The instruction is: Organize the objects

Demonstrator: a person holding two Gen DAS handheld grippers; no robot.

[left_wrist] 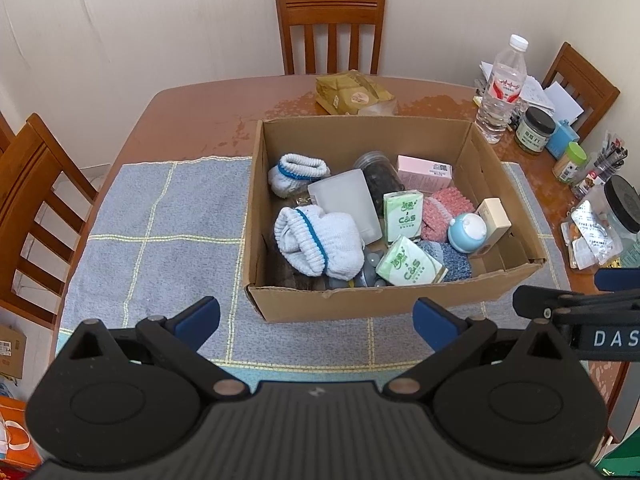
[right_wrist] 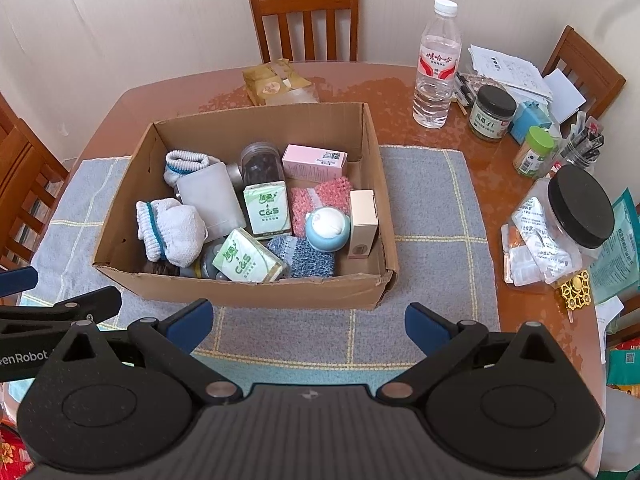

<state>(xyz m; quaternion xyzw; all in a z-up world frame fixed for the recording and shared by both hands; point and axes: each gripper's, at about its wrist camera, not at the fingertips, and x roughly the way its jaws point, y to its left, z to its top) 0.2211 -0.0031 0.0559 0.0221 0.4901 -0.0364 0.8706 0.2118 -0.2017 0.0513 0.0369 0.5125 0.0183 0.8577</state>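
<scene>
Above the near edge of the grey checked cloth (left_wrist: pixel 160 216), left gripper (left_wrist: pixel 316 316) hovers with blue-padded fingers (left_wrist: pixel 200 316) spread wide apart, nothing between them, touching nothing. Right gripper (right_wrist: pixel 306 320) same deal: pads (right_wrist: pixel 188 322) wide apart, empty, held over the cloth just short of the box's near wall. Each gripper's black linkage shows at the edge of the other's view, so the two sit side by side, near each other.

Cardboard box (left_wrist: pixel 360 304) sits open-topped on the cloth, just beyond both grippers, more in front of the right one. Inside, piled loosely: two white socks with blue bands, one (left_wrist: pixel 316 240) at near left, one (left_wrist: pixel 298 172) at far left; frosted plastic cup (left_wrist: pixel 348 204) lying on its side between them; dark-filled clear jar (left_wrist: pixel 378 176) lying down behind the cup; pink carton (left_wrist: pixel 424 172) against the far side; two green C&S tissue packs (left_wrist: pixel 402 214), one upright mid-box, one (left_wrist: pixel 412 266) tilted at the near wall; pink knit cloth (left_wrist: pixel 444 212); blue-grey knit cloth (left_wrist: pixel 452 258); round blue-and-white item (left_wrist: pixel 466 232); cream carton (left_wrist: pixel 494 218) leaning at the right wall.

Outside the box on the wooden table (left_wrist: pixel 192 120): gold packet (left_wrist: pixel 352 92) behind it, water bottle (right_wrist: pixel 436 68), black-lidded jar (right_wrist: pixel 490 114), green-capped bottle (right_wrist: pixel 534 152), large black-lidded container (right_wrist: pixel 576 216) with blister packs to the right.
</scene>
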